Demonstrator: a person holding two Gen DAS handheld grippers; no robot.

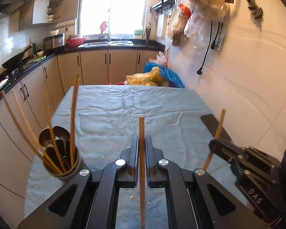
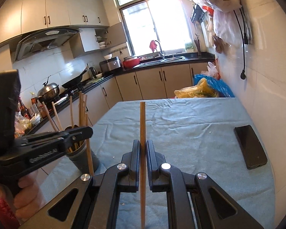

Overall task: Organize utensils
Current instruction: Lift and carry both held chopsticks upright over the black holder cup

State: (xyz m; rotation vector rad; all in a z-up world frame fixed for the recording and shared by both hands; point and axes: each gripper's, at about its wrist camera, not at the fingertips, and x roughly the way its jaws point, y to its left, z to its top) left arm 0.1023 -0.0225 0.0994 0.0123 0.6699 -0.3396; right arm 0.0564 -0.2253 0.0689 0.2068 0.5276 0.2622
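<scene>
My left gripper [image 1: 141, 140] is shut on a wooden chopstick [image 1: 142, 171] that stands upright between its jaws above the table. My right gripper [image 2: 143, 145] is shut on another wooden chopstick [image 2: 142, 152], also upright. A grey utensil cup [image 1: 70, 168] stands at the table's left edge, holding several chopsticks [image 1: 73, 118] and dark spoons [image 1: 56, 135]; in the right wrist view the cup [image 2: 83, 156] sits behind the left gripper [image 2: 85, 131]. The right gripper [image 1: 217, 145] with its chopstick [image 1: 216, 135] shows at the right of the left wrist view.
A blue-grey cloth covers the table [image 1: 133, 103]. A black phone [image 2: 250, 147] lies near the table's right edge by the tiled wall. Plastic bags [image 1: 154, 78] sit beyond the far edge. Kitchen counter, stove and wok [image 2: 74, 81] run along the left.
</scene>
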